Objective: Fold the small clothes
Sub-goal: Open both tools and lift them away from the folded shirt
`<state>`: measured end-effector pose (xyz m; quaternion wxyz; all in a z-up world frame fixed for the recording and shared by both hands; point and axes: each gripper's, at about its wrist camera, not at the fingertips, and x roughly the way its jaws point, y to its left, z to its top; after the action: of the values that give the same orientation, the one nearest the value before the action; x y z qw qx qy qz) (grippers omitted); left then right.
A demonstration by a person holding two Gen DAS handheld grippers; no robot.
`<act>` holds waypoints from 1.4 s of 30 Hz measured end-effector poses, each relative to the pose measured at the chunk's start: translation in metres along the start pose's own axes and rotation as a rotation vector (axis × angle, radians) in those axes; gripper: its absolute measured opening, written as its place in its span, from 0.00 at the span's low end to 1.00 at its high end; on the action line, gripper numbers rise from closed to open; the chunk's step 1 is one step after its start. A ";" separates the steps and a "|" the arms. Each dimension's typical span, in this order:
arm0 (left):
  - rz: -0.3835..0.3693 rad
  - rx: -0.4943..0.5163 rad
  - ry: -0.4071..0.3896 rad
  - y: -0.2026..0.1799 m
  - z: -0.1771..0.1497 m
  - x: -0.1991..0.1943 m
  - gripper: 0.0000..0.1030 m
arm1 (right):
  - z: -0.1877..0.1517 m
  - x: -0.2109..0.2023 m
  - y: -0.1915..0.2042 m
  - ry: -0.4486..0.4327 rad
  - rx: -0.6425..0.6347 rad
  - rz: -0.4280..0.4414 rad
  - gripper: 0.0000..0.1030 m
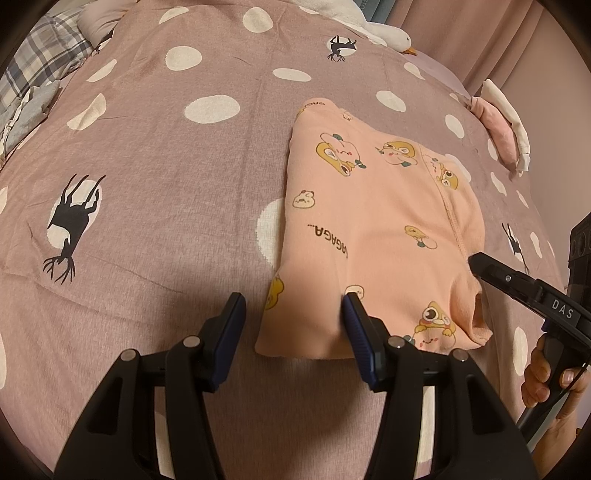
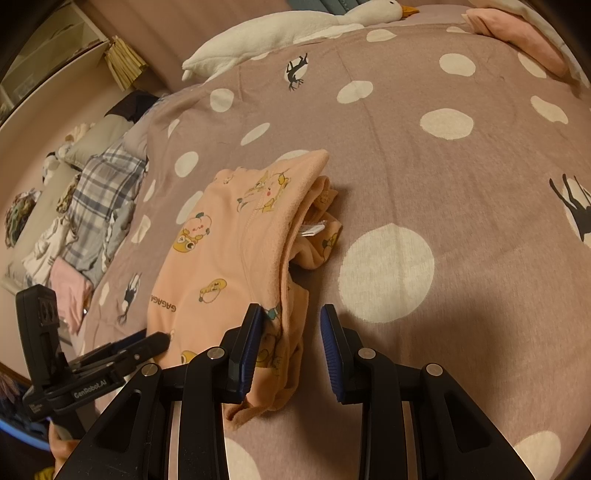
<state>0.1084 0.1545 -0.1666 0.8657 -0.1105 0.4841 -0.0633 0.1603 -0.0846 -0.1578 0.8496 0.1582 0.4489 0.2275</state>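
A small peach garment [image 1: 380, 229] with cartoon prints and the word "GAGAGA" lies folded on the mauve polka-dot bedspread [image 1: 166, 147]. It also shows in the right wrist view [image 2: 229, 258], with inner layers and a label peeking out at its right edge. My left gripper [image 1: 295, 328] is open over the garment's near left corner, its right finger resting on the cloth. My right gripper [image 2: 291, 339] is open at the garment's near right edge, its left finger over the cloth. The right gripper's tip [image 1: 480, 262] touches the garment's right side in the left wrist view.
A white goose plush [image 2: 280, 33] lies at the head of the bed. A pink cushion [image 1: 498, 125] sits at the right edge. A plaid cloth and other clothes [image 2: 96, 206] are piled at the bed's left side.
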 end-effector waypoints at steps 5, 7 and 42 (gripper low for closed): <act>0.005 -0.002 0.003 0.002 0.000 -0.002 0.54 | -0.003 -0.002 -0.002 0.000 0.002 -0.001 0.30; 0.006 -0.004 0.003 0.003 -0.002 -0.004 0.54 | -0.004 -0.003 -0.003 -0.001 0.002 -0.001 0.30; 0.121 -0.026 0.010 -0.004 -0.017 -0.024 0.70 | -0.021 -0.031 0.002 -0.017 -0.029 -0.055 0.41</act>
<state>0.0816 0.1533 -0.1542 0.8640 -0.0920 0.4951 -0.0051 0.1272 -0.0983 -0.1469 0.8614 0.1352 0.4426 0.2094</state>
